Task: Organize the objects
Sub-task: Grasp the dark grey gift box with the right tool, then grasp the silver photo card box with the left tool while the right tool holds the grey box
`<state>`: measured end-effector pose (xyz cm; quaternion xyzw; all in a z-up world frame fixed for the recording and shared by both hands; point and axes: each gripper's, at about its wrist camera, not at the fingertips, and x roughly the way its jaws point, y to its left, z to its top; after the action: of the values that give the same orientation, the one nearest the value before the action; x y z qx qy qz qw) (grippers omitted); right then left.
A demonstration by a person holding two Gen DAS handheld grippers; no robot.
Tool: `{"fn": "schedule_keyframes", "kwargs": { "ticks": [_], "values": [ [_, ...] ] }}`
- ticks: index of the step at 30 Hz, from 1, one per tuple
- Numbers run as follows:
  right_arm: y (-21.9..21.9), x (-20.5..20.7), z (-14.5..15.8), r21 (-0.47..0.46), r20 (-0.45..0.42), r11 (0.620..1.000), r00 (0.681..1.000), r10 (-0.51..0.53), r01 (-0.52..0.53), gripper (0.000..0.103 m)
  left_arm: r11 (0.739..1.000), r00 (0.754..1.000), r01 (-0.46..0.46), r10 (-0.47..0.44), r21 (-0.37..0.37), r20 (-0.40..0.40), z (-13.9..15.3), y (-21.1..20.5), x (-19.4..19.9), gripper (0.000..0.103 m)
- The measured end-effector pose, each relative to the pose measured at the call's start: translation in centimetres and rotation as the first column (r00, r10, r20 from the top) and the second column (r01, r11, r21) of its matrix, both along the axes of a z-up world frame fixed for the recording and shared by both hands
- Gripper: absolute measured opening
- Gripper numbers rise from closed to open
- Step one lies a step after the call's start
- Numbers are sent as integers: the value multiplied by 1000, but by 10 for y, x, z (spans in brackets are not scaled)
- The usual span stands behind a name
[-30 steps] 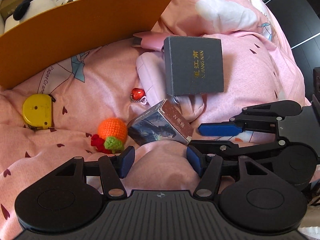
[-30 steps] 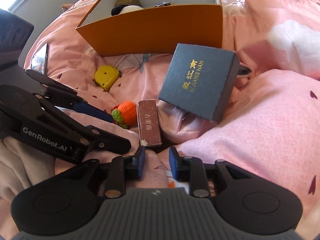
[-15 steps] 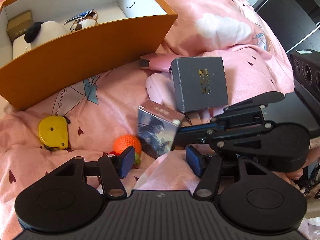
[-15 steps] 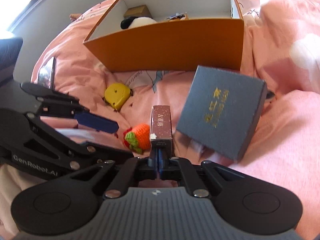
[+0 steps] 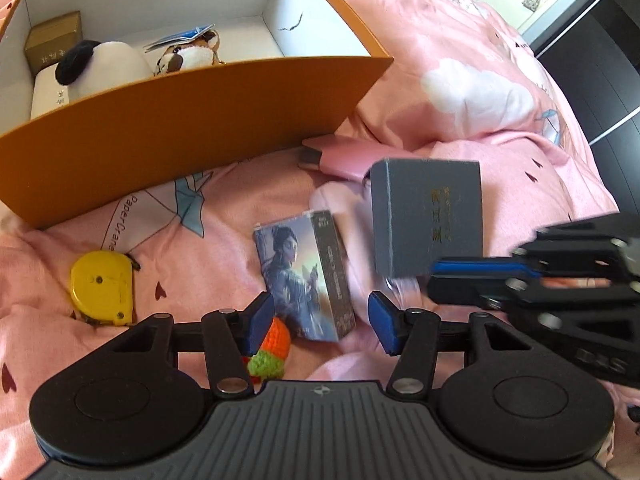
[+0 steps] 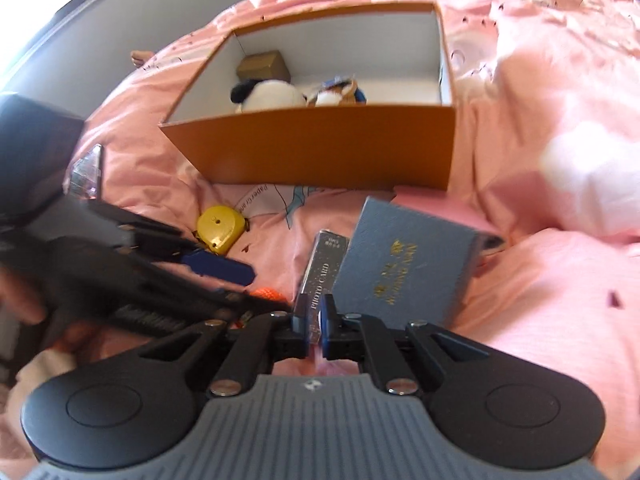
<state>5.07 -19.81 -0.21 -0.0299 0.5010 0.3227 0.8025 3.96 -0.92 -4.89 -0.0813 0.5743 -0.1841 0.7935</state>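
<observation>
At the lower centre of the right wrist view, the right hand-held gripper [image 6: 314,322] pinches only the bottom edge of the photo card box [image 6: 320,276], which could twist loose and drop onto the bed before reaching the orange box [image 6: 320,148], while the left hand-held gripper [image 5: 320,322], empty, is narrowing.

The right claw [image 6: 314,322], open and empty a second ago, now grips the narrow end of the small illustrated photo-card box [image 6: 322,276]. That box, earlier lying tilted on the pink patterned bedsheet [image 5: 460,92] beside the orange crocheted fruit toy [image 5: 276,340], now stands upright and raised, its picture face turned to the left wrist camera. The left claw [image 5: 320,322] has its jaws closing with nothing pressed between them. Both views now look further into the open orange cardboard box [image 6: 320,152].
</observation>
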Motion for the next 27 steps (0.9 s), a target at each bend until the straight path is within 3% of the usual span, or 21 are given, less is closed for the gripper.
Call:
{"fn": "schedule_keyframes", "kwargs": {
  "ticks": [3,6,9,13,20,24,27],
  "values": [
    [-13,-4,16,-7,46,1000,999,-23,23,15,999,999,-33,33,-10,-15,-3,-5,6,64],
    [-26,-3,26,-13,82,996,993,-83,85,36,998,997,-70,69,-5,-34,-10,-10,13,64],
    [-34,6,22,-28,75,988,986,-150,152,38,995,994,-98,98,-12,-42,-16,-11,19,64],
    [-45,24,4,-17,4,974,974,-228,228,40,993,992,-117,118,8,-50,-24,-14,24,64],
    [-52,45,-24,25,-109,961,956,-272,276,52,989,987,-145,143,-19,-74,-40,-11,31,81],
    [-52,52,-31,50,-132,960,955,-266,275,57,983,980,-172,165,-68,-108,-48,-2,32,80],
    [-50,55,-38,76,-156,960,954,-257,271,58,982,981,-173,165,-77,-106,-48,0,31,71]
  ]
}}
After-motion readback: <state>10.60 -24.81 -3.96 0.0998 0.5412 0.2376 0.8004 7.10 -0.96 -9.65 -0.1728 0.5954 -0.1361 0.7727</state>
